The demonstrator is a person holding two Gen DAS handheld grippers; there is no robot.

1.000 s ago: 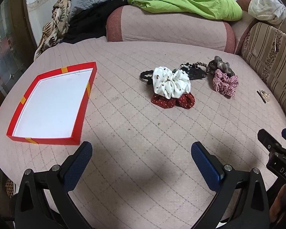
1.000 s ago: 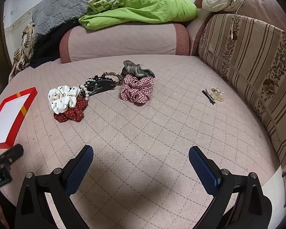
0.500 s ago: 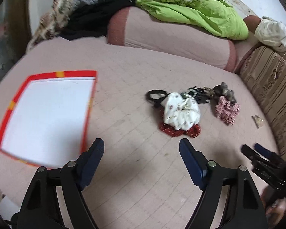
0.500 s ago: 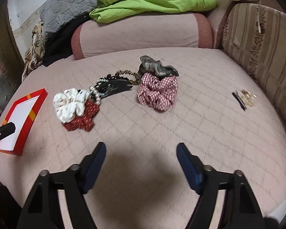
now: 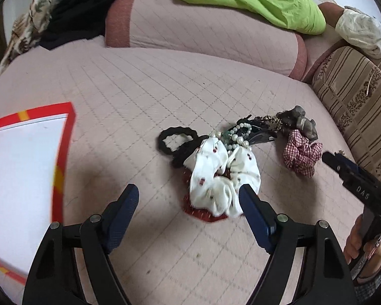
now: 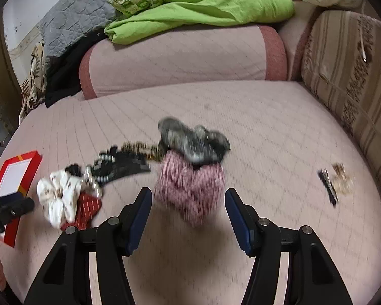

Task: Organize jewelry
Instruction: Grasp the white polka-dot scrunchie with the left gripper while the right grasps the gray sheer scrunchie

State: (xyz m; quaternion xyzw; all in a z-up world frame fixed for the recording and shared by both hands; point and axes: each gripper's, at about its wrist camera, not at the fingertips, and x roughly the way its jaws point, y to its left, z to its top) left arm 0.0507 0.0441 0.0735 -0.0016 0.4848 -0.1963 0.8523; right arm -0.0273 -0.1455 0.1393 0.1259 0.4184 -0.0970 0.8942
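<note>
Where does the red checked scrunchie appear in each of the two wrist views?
Left wrist view: the red checked scrunchie lies right of centre, beyond the right gripper's tip.
Right wrist view: it lies at the centre, just ahead of the open gripper.
Shared landmark: the white scrunchie.

Right claw [image 6: 188, 203] gapes wide just before checked scrunchie [image 6: 190, 190].

Pink quilted sofa [image 5: 165, 96], striped cushion [image 6: 348, 76].
</note>
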